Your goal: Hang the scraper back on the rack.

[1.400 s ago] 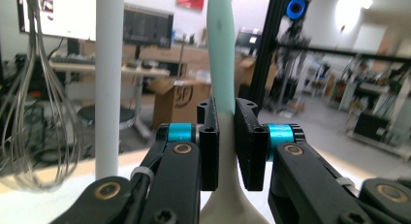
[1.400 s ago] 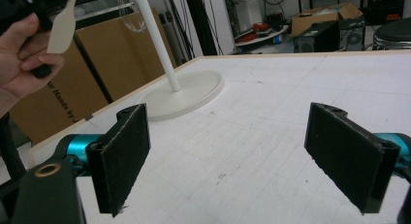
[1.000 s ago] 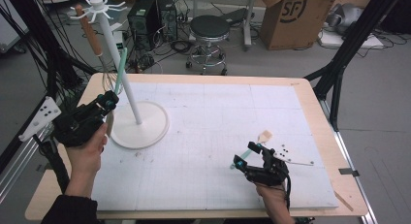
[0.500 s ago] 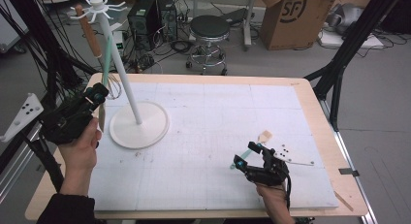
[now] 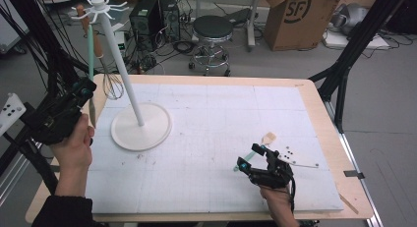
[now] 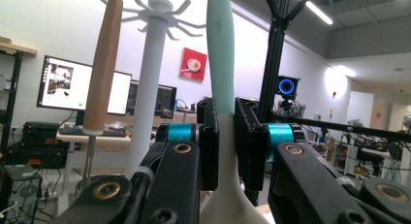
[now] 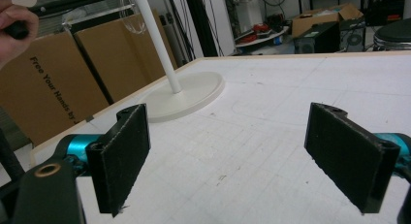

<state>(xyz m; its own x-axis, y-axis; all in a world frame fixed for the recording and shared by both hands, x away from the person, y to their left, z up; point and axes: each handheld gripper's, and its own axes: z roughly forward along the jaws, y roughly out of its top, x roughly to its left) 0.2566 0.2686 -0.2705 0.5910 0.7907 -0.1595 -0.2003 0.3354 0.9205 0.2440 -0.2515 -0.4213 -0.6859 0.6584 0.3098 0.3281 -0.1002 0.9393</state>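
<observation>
- Since a second ago the left gripper (image 5: 81,92) has pulled away from the pole of the white rack (image 5: 140,133), out past the left edge of the table (image 5: 314,97) and a little higher, taking the mint-green spatula (image 5: 90,55) with it; the right gripper (image 5: 251,158) has kept its place.
- Seen from the left gripper view, the left jaws are pressed together on the spatula's handle (image 6: 220,64), which stands upright between the pads, its pale blade end at the bottom of that view.
- From above, the spatula's top reaches up beside the rack's hooks at the head of the pole.
- A whisk (image 5: 110,74) with a wooden handle hangs from one of those hooks, just beside the spatula.
- The right gripper rests low over the white mat (image 5: 221,138) near the front right of the table, its jaws wide apart with nothing between them.
- The rack's round base sits on the mat's left part.
</observation>
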